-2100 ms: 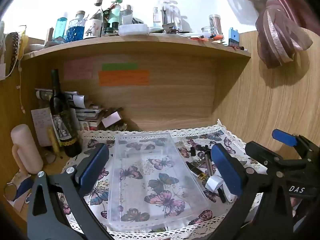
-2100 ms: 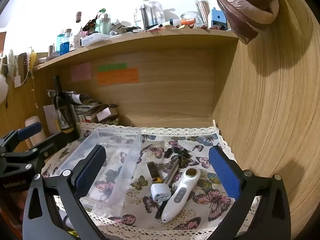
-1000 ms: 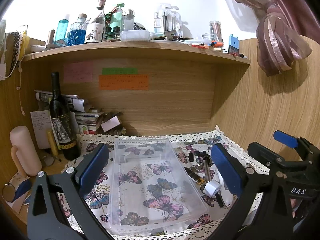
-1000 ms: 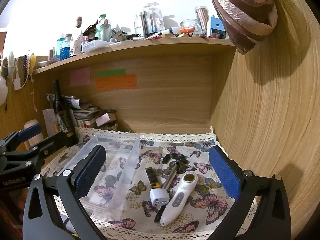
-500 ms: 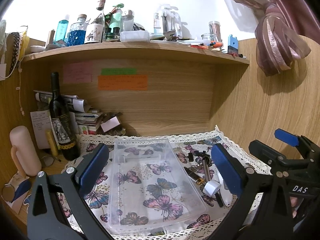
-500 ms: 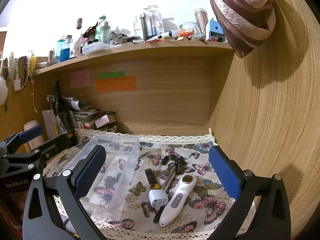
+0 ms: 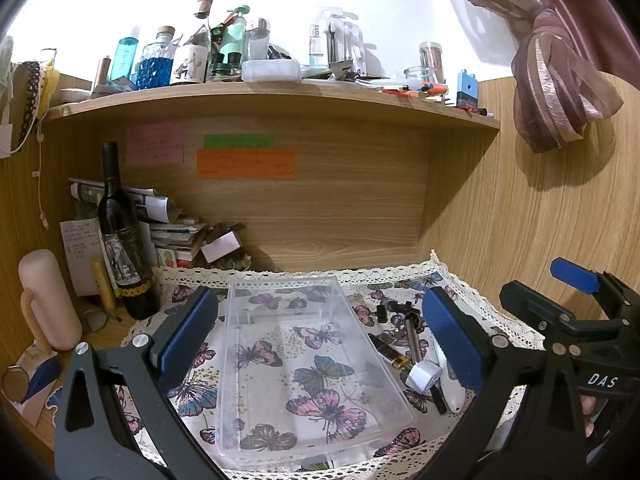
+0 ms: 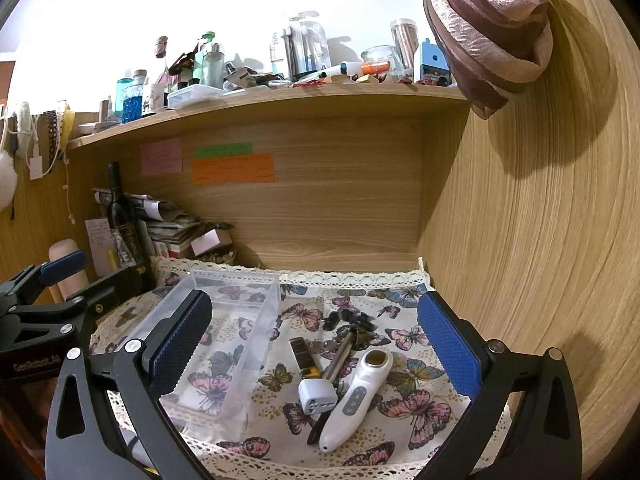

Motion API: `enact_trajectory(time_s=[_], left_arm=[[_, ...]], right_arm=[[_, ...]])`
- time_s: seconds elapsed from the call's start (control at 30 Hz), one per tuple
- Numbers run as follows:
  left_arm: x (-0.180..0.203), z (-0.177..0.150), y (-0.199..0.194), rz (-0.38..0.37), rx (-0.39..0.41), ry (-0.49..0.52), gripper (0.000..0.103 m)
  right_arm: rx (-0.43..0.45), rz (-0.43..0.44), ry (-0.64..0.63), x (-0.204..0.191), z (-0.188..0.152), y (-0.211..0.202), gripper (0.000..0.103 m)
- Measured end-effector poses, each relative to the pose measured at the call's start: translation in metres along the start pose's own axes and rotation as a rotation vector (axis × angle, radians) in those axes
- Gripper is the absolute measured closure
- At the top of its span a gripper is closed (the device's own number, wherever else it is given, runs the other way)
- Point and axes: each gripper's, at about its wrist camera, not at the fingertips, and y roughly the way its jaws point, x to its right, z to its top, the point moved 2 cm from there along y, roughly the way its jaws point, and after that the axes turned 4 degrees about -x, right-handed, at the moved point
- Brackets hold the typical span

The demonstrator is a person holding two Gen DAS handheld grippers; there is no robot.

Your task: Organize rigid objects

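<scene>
At lower centre of both wrist views, the left gripper (image 7: 318,338) and right gripper (image 8: 316,342) hover spread wide and empty, the clear plastic bin (image 7: 304,360) still unfilled, so picking the white handheld device (image 8: 354,398) beside it seems next.

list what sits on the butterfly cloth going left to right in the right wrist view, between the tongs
clear plastic bin → brown and gold tube → white cube adapter → white handheld device. The dark metal bits behind them overlap too much to place.
</scene>
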Motion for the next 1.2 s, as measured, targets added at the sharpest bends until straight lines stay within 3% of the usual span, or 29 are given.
enact_trajectory(time_s=[0.57, 1.0, 1.2], left_arm=[[0.0, -0.001, 0.001, -0.002, -0.003, -0.003, 0.0], [-0.021, 0.001, 0.027, -0.032, -0.074, -0.037, 0.0], [-0.045, -0.004, 0.042, 0.033, -0.118, -0.042, 0.0]], right_arm=[[-0.012, 0.0, 0.003, 0.0, 0.0, 0.005, 0.0], [-0.051, 0.004, 0.002, 0.002, -0.001, 0.025, 0.0], [-0.101, -0.002, 0.007, 0.005, -0.007, 0.046, 0.0]])
